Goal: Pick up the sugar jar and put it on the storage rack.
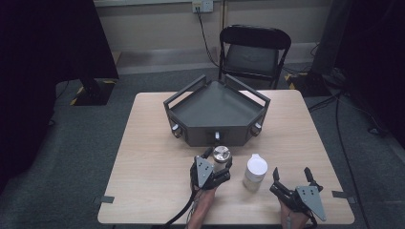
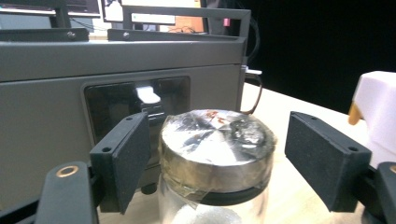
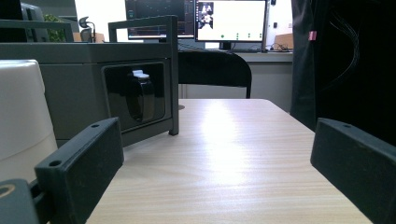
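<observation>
High view: left gripper (image 1: 217, 164) lower centre of frame, jaws either side of metal-lidded glass jar (image 1: 221, 155), just below grey tray box (image 1: 217, 112). Left gripper view: jar (image 2: 217, 154) between pads, left pad near lid, right pad apart, not pinching. Right gripper (image 1: 291, 179) lower right, spread, empty; white bottle (image 1: 255, 172) just left.

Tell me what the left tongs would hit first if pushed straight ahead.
The glass jar with the metal lid, already between the left tongs; behind it stands the grey tray box.
</observation>
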`<state>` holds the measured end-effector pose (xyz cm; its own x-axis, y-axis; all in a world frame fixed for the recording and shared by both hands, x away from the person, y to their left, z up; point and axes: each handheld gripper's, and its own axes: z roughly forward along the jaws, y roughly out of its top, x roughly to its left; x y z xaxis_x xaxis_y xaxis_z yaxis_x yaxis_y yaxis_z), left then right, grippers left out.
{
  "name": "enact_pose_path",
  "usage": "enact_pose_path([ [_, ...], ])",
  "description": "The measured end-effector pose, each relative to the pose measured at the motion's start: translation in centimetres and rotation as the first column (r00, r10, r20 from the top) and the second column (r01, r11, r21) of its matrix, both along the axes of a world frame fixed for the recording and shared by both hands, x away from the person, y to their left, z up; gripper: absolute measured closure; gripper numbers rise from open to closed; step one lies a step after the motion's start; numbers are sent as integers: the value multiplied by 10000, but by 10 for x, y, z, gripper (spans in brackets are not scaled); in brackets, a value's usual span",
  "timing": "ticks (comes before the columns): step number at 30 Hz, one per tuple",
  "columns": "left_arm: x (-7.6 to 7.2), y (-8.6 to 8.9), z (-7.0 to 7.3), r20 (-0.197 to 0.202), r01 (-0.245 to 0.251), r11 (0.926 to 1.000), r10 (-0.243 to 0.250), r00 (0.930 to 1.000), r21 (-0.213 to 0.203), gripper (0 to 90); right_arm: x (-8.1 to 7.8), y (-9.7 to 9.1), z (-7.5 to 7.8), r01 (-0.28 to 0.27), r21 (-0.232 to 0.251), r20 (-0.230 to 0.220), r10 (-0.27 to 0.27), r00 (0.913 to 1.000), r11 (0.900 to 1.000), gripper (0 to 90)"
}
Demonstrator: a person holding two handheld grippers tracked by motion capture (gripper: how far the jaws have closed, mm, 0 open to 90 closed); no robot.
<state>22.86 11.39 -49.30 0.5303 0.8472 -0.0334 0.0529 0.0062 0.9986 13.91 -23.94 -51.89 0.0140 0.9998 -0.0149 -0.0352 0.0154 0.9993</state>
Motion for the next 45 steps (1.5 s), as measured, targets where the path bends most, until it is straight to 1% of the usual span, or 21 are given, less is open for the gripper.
enact_pose_path([
  [1,1,-1,-1,14,9,10000,-9,10000,-13,243,0,0,0,0,1,1,0,10000,10000,14],
  [2,3,-1,-1,-102,94,9999,-94,9999,-47,254,0,0,0,0,1,1,0,10000,10000,13],
  [3,4,0,-2,-200,157,9997,-161,9997,-164,261,0,0,0,0,2,-1,0,10000,10000,13],
  [4,4,-1,-2,-238,103,9998,-107,9997,-163,262,0,0,0,0,0,0,0,10000,10000,13],
  [6,5,-3,-3,-192,39,9999,-42,9998,-133,275,0,0,0,-17,-4,0,17,10000,10000,13],
  [8,5,-4,-2,-230,-63,10000,62,9997,-46,287,0,0,0,-20,-6,-1,20,10000,10000,14],
  [11,9,-5,-3,-283,-34,10000,35,9996,27,312,0,0,0,-29,-3,-1,29,10000,10000,13],
  [16,8,-7,-4,-231,-110,9999,110,9997,22,339,0,0,0,-28,-4,-2,28,10000,10000,14],
  [22,8,-7,-3,-242,-115,9999,116,9996,41,346,0,0,0,-28,-1,-2,28,10000,10000,14],
  [28,5,-11,-3,-235,-275,9996,275,9993,2,348,0,0,0,-28,2,0,28,10000,10000,14],
  [32,5,-10,-3,-207,-232,9997,233,9995,71,349,0,0,0,-28,5,0,28,10000,10000,13],
  [37,5,-9,0,-232,-375,9992,379,9990,151,349,0,-1,0,-39,7,2,39,10000,10000,14],
  [40,5,-8,1,-223,-434,9990,436,9988,114,349,0,-1,0,-45,8,0,45,10000,10000,13],
  [41,4,-6,3,-341,-506,9986,501,9982,-152,349,0,-1,0,-46,6,0,46,10000,10000,13],
  [42,5,-5,3,-381,-482,9986,473,9982,-226,349,0,-1,0,-46,6,1,46,10000,10000,13],
  [45,4,-3,6,-293,-454,9989,450,9986,-145,349,0,-1,0,-43,7,2,43,10000,10000,14],
])
